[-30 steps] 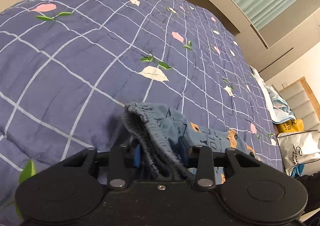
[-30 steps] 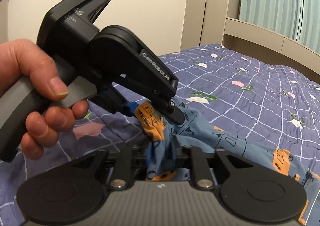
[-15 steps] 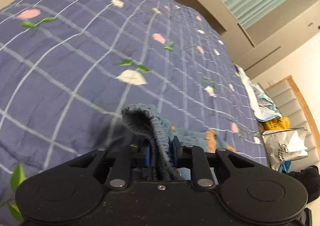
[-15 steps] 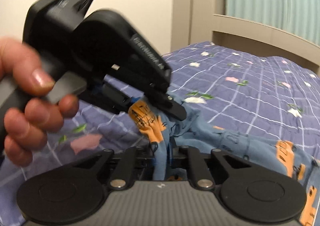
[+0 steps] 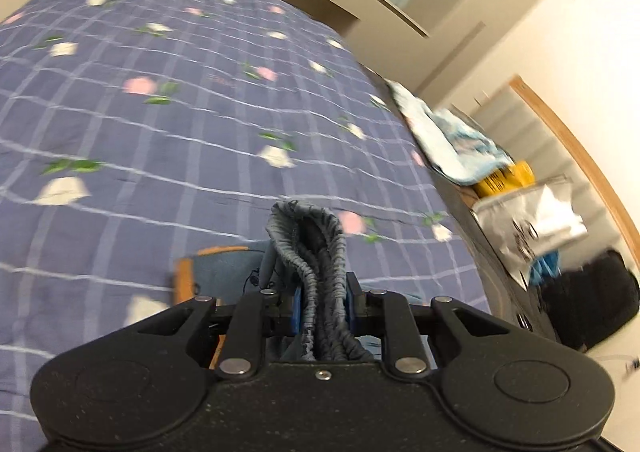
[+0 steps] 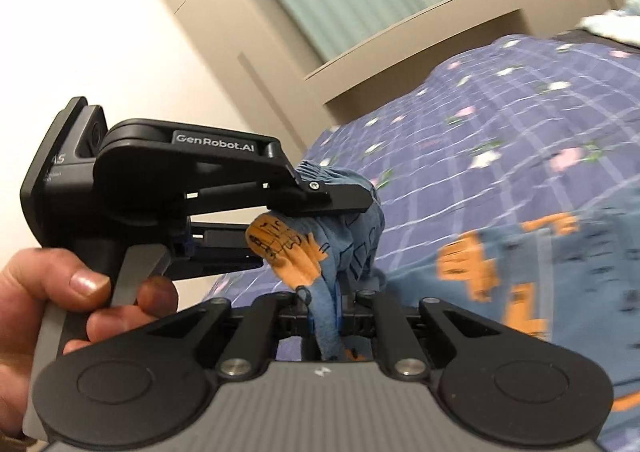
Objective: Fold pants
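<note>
The pants [image 6: 500, 252] are blue with orange car prints and lie partly on the bed. My left gripper [image 5: 322, 308] is shut on their gathered elastic waistband [image 5: 312, 236], which bunches up between the jaws. My right gripper [image 6: 326, 316] is shut on another fold of the pants [image 6: 324, 316] close to the waistband. In the right wrist view the left gripper [image 6: 344, 199] sits just ahead and to the left, held by a hand [image 6: 60, 292], with the waistband in its jaws. Both grippers hold the pants lifted above the bed.
The bed [image 5: 160, 111] has a purple checked cover with flower prints. A light blue cloth [image 5: 452, 143], a yellow bag [image 5: 504, 179] and a silver bag [image 5: 536, 223] lie beyond the bed's right edge. A headboard shelf [image 6: 420, 27] and green curtains stand behind.
Both grippers have swung to the right and lifted with the pants. The left gripper closed tighter on the waistband after one second ago. The views now show the bed's right side.
</note>
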A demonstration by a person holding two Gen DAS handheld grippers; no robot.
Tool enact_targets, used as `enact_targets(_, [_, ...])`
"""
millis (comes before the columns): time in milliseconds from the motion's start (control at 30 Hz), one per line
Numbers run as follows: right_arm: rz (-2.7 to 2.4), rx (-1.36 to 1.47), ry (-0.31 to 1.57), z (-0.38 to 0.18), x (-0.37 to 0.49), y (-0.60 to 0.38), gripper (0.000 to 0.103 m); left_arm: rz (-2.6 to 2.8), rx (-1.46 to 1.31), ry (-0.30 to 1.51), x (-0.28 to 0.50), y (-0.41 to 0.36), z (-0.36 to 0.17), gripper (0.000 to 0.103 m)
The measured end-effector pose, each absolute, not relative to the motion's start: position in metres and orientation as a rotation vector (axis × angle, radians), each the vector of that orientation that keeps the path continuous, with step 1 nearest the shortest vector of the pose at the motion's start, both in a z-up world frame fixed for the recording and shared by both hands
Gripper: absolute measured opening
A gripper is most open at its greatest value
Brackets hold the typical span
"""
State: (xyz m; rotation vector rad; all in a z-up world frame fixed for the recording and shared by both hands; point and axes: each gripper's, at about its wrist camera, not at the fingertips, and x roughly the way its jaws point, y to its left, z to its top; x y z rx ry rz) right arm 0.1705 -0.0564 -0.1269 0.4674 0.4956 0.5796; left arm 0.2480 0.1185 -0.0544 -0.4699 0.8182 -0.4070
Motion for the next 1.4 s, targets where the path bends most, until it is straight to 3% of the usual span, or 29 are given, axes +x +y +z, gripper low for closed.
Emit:
enact_targets(467, [0.356, 0.665, 0.512, -0.166, 0.167, -0.203, 0.011, -0.536, -0.276, 0.933, 0.268, -0.048, -0.096, 0.022])
enact_targets(533, [0.341, 0.701, 0.531, -0.174, 0.168, -0.213, 0.011, -0.54, -0.274, 0.947, 0.269, -0.057, -0.105, 0.024])
enact_targets(567, [0.333, 0.715, 0.54, -0.178, 0.167, -0.218, 0.012, -0.541, -0.278, 0.952, 0.271, -0.059, -0.108, 0.03])
enact_targets(633, [0.311, 0.73, 0.559, -0.184, 0.166, -0.226, 0.025, -0.548, -0.294, 0.941, 0.27, -0.061, -0.111, 0.042])
enact_targets(733, [0.248, 0.737, 0.567, -0.187, 0.159, -0.24, 0.038, -0.574, -0.329, 0.829, 0.256, -0.05, -0.097, 0.05])
enact_targets(867, [0.185, 0.643, 0.546, -0.18, 0.149, -0.261, 0.042, -0.501, -0.405, 0.691, 0.234, -0.013, -0.08, 0.068])
enact_targets(1033, [0.179, 0.546, 0.444, -0.152, 0.143, -0.283, 0.056, -0.458, -0.441, 0.702, 0.199, 0.037, -0.1, 0.068])
enact_targets(1200, [0.407, 0.517, 0.468, -0.135, 0.189, -0.278, 0.067, -0.4, -0.228, 0.832, 0.172, 0.035, -0.134, 0.067])
enact_targets(1267, [0.435, 0.381, 0.522, -0.138, 0.21, -0.264, 0.067, -0.405, -0.167, 0.889, 0.166, 0.033, -0.147, 0.067])
enact_targets(1333, [0.344, 0.215, 0.595, -0.145, 0.228, -0.254, 0.059, -0.413, -0.115, 0.88, 0.156, 0.027, -0.151, 0.069])
enact_targets(1400, [0.297, 0.173, 0.523, -0.136, 0.222, -0.259, 0.061, -0.438, -0.104, 0.866, 0.146, 0.027, -0.151, 0.07])
